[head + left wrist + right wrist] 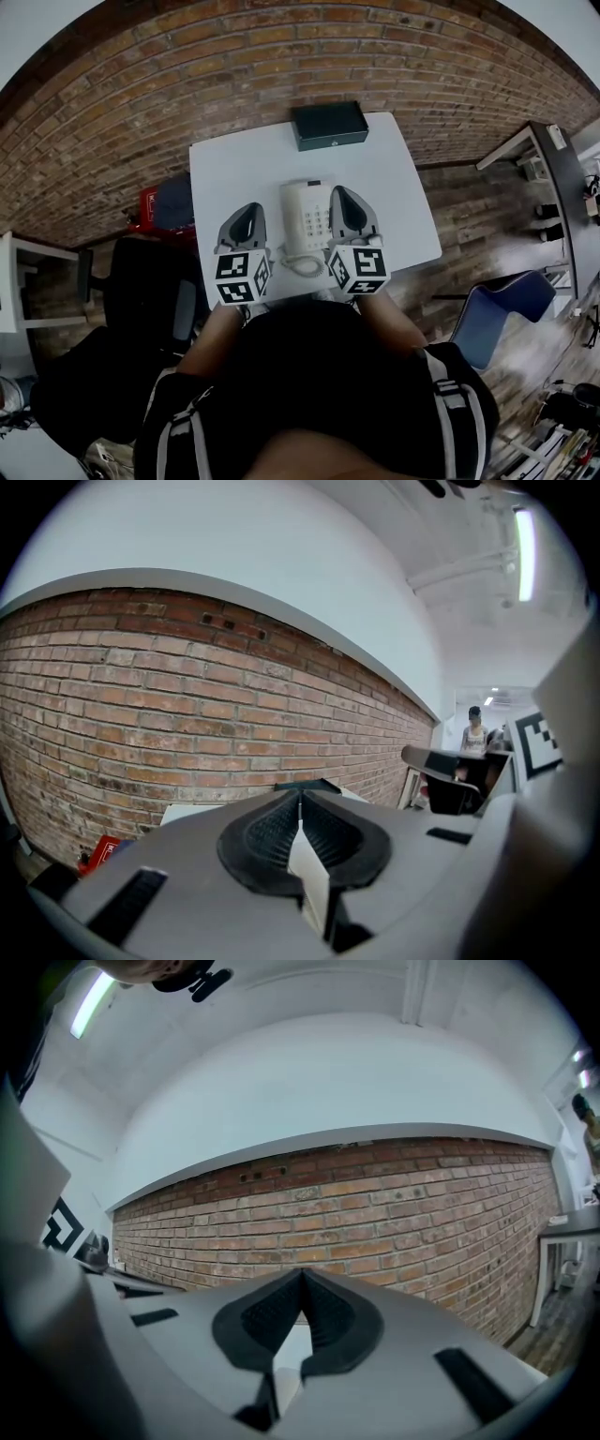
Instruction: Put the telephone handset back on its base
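Jaws of left gripper [300, 797] closed tip to tip, nothing between, jaws of right gripper [302, 1277] likewise closed and empty, both held flanking the white handset [293, 225], seated on its base [319, 223], mid white surface [394, 187], black box [329, 125] at far edge.
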Motion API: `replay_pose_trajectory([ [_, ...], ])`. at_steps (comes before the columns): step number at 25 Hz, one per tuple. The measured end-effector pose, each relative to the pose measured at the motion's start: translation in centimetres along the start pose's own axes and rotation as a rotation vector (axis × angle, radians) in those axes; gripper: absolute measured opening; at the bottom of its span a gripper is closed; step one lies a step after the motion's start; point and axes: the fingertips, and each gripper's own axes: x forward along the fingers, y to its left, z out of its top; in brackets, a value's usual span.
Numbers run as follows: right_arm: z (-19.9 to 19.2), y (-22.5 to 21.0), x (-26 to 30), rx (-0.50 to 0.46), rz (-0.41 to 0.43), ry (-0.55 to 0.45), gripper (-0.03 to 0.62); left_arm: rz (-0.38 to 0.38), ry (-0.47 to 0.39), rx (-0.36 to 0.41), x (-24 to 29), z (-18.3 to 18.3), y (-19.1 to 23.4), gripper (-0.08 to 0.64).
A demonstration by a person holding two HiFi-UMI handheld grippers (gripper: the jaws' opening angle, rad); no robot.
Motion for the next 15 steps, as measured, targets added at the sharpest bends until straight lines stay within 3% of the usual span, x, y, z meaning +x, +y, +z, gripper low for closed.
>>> replay_pose_trajectory([
  [15,-0.02,0.23,0.04,-0.001,0.018,-0.01,-0.002,0.006,-0.004,-0.008,-0.06,-0.06,0.26,0.009],
])
